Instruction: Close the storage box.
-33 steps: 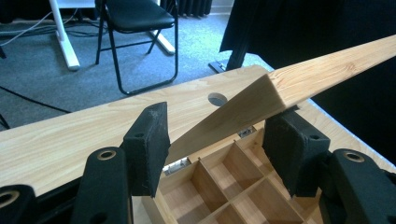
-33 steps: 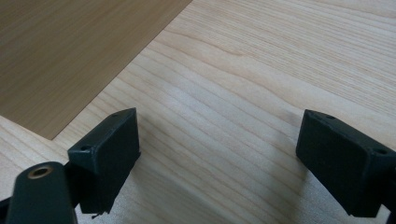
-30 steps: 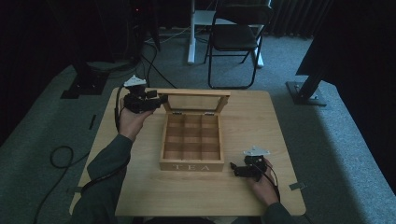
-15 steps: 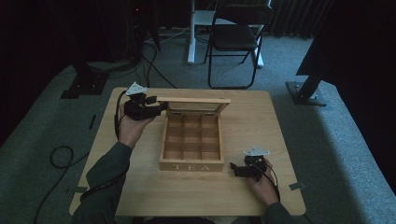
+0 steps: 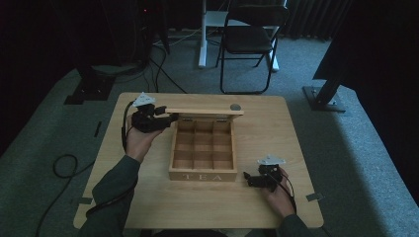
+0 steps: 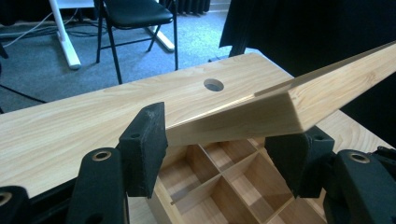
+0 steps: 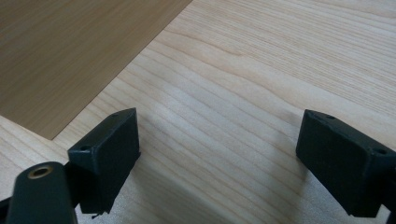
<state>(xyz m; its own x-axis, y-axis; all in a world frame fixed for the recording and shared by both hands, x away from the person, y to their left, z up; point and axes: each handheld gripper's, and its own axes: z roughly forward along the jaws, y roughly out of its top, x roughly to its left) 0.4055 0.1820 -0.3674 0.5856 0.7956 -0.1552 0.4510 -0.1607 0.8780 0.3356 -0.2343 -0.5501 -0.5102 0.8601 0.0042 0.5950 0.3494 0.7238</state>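
Note:
A wooden tea box (image 5: 202, 175) with empty compartments (image 6: 224, 177) stands mid-table. Its lid (image 5: 205, 111) is hinged at the back and hangs half-raised over the box. My left gripper (image 5: 170, 118) holds the lid's left end. In the left gripper view that end (image 6: 327, 88) fills the gap between the jaws of my left gripper (image 6: 219, 140), one pad on each face. These jaws have just been opening slightly with the lid between them. My right gripper (image 5: 248, 178) rests open on the table by the box's front right corner; the right gripper view shows bare wood between the jaws of that gripper (image 7: 217, 144).
The table (image 5: 276, 128) has a round hole (image 5: 235, 106) near its back edge, behind the lid. A folding chair (image 5: 252, 39) and stand legs are on the carpet beyond the table. A cable lies on the floor at the left.
The lid has swung further up, from showing its top face to edge-on. My left gripper shifted slightly with it. The right gripper has not moved.

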